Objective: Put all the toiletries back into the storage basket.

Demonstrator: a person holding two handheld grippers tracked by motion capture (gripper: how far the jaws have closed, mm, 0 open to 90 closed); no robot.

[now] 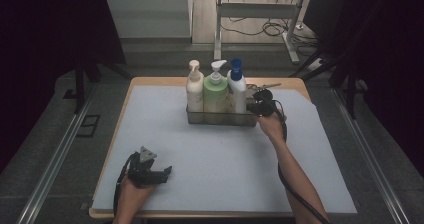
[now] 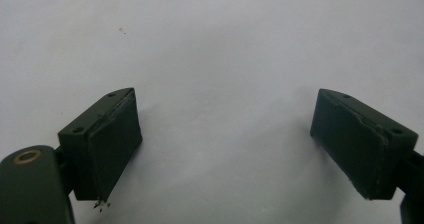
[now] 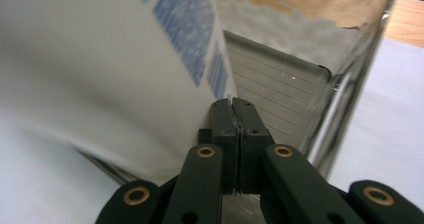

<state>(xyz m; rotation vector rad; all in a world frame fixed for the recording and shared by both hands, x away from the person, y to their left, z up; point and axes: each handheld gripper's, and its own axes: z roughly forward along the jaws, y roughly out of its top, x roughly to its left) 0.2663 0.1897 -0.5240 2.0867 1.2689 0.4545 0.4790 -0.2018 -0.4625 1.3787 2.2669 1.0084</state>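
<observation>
A clear plastic bin (image 1: 220,118) stands at the back middle of the table and holds three pump bottles: cream (image 1: 194,91), green (image 1: 215,95) and white with a blue cap (image 1: 237,86). My right gripper (image 1: 257,105) is at the bin's right end. In the right gripper view its jaws (image 3: 234,104) are pressed together on the thin clear end wall, beside the white bottle (image 3: 125,74), with the bin's side wall (image 3: 345,99) beyond. My left gripper (image 1: 167,171) rests near the front left of the table. Its jaws (image 2: 225,144) stand wide apart over the bare mat.
A pale grey mat (image 1: 215,159) covers the wooden table (image 1: 150,81). Some small metal items (image 1: 265,87) lie behind the bin at the right. Dark floor and rails flank the table; a desk frame and cables (image 1: 270,26) stand beyond it.
</observation>
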